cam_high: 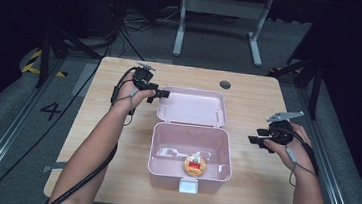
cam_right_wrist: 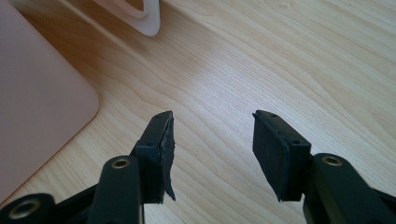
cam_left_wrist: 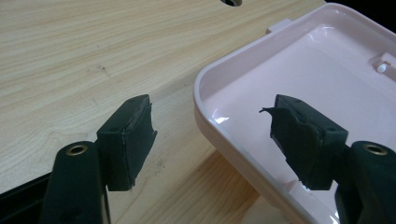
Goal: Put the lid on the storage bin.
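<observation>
A pink box [cam_high: 155,144] stands open on the wooden table, its lid [cam_high: 193,106] laid back flat behind it. Inside, near the front, lies a round orange item [cam_high: 195,164] with a red and white label. My left gripper [cam_high: 163,94] is at the lid's left corner. In the left gripper view it [cam_left_wrist: 210,105] is open and straddles the lid [cam_left_wrist: 317,70] rim, one jaw over the table and one inside the lid. My right gripper [cam_high: 252,139] hovers to the right of the box. It [cam_right_wrist: 213,116] is open over bare wood, with the box wall [cam_right_wrist: 37,93] to its left.
A white latch [cam_high: 188,185] sticks out at the box's front. A round hole [cam_high: 225,84] sits in the table behind the lid. Bare wood lies left and right of the box. A white desk frame [cam_high: 181,21] and cables are on the floor beyond the table.
</observation>
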A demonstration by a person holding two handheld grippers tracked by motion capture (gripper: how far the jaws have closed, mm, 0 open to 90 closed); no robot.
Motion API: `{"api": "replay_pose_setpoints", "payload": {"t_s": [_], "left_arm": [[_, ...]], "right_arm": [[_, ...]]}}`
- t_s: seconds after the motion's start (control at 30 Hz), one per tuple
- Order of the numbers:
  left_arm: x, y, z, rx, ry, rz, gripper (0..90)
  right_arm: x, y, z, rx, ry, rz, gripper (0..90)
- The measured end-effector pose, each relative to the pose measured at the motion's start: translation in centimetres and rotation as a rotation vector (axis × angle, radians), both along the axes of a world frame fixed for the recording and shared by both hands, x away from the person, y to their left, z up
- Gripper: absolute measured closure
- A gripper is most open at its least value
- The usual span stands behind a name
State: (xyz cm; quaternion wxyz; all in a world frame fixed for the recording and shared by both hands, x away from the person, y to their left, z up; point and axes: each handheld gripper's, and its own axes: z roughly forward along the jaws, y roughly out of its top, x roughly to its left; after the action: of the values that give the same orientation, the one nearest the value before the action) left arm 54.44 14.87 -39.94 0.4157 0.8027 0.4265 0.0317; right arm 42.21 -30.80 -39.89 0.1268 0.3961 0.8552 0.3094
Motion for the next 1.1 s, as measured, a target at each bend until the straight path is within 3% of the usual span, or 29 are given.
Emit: {"api": "replay_pose_setpoints", "payload": {"t_s": [0.17,0.23,0.47,0.6,0.83,1.1], "left_arm": [[0.3,-0.2,-0.6,-0.003,0.032,-0.015,32.1],[0.3,-0.4,-0.9,-0.028,0.053,-0.017,33.6],[0.6,-0.6,-1.3,-0.056,0.091,-0.010,38.1],[0.6,-0.7,-1.2,-0.079,0.115,-0.022,50.9],[0.6,-0.3,-0.5,-0.091,0.118,0.024,63.1],[0.2,-0.4,0.7,-0.071,0.061,0.034,66.0]], "right_arm": [[0.0,0.0,-0.1,0.001,0.000,0.006,49.3],[0.0,0.1,-0.1,0.004,0.000,0.003,49.3],[0.0,0.0,-0.1,0.001,-0.002,0.008,49.3],[0.0,0.0,-0.1,0.001,0.002,-0.001,49.3],[0.0,0.0,0.0,-0.001,-0.003,0.003,49.3],[0.0,0.0,-0.1,0.000,-0.002,0.005,49.3]]}}
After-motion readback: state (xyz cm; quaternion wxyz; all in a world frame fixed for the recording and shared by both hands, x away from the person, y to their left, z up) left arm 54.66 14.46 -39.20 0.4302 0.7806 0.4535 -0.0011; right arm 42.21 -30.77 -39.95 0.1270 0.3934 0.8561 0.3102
